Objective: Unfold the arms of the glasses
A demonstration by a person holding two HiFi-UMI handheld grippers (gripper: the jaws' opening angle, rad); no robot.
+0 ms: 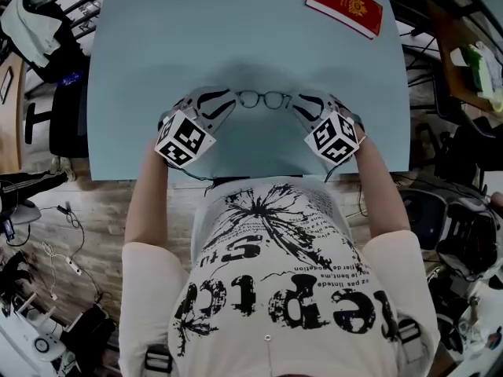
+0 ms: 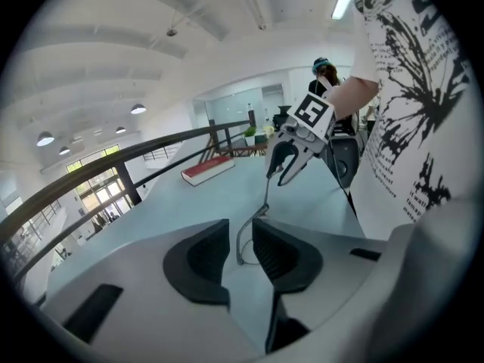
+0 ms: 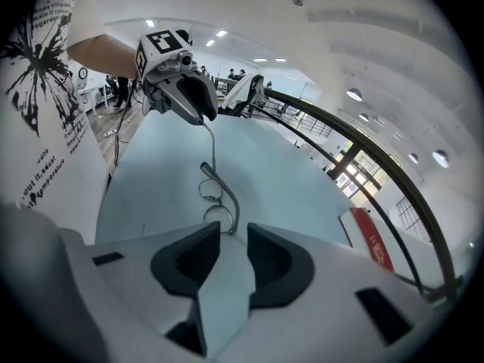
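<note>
Open tabletop ahead, clutter round the edges
The table (image 1: 196, 38) lies free beyond and beside the glasses (image 1: 263, 99), which bridge the gap between left gripper (image 1: 230, 98) and right gripper (image 1: 299, 102); a red book (image 1: 344, 5) blocks the far right corner, and what look like chairs (image 1: 67, 120) crowd the sides.

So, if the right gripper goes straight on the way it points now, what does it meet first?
The glasses: one arm's tip sits right at the mouth of the open right gripper. Beyond them is the left gripper, though depth is unclear.
</note>
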